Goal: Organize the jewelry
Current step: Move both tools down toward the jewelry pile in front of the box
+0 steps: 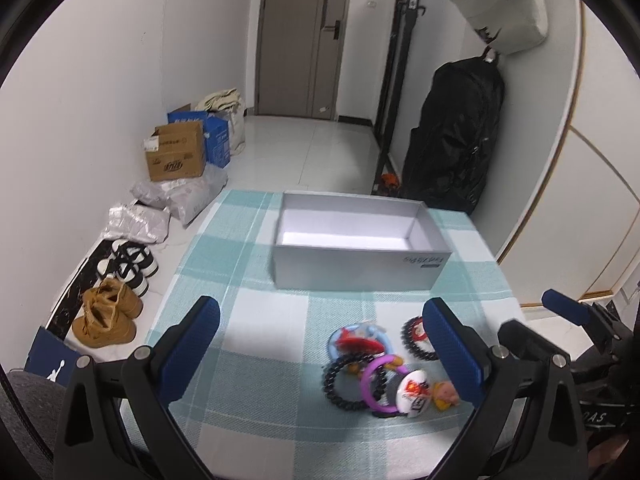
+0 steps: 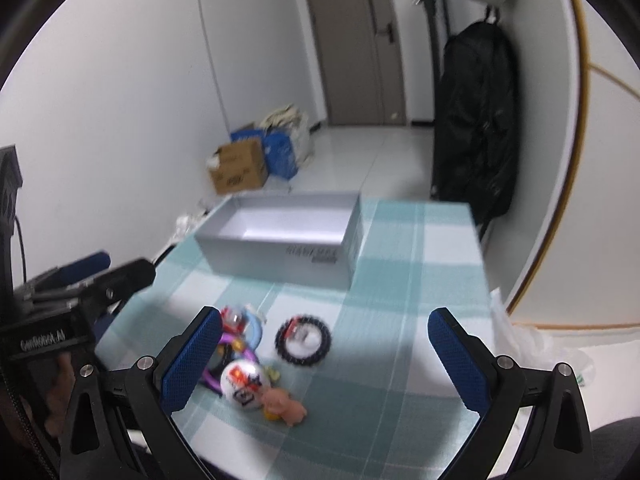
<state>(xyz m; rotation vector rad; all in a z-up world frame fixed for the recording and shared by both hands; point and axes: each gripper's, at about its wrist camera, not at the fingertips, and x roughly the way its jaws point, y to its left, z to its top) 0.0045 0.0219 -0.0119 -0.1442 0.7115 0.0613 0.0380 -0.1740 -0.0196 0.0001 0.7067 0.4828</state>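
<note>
both grippers, left gripper [image 1: 320, 354] and right gripper [image 2: 325, 360], hover spread wide and empty over the near pile of trinkets [image 1: 378, 368], likely lining up a pick, with the grey box [image 1: 356, 240] sitting empty at the far side, ready to receive.

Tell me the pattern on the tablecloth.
The tablecloth has a teal and white check, clearest in the left wrist view.
</note>
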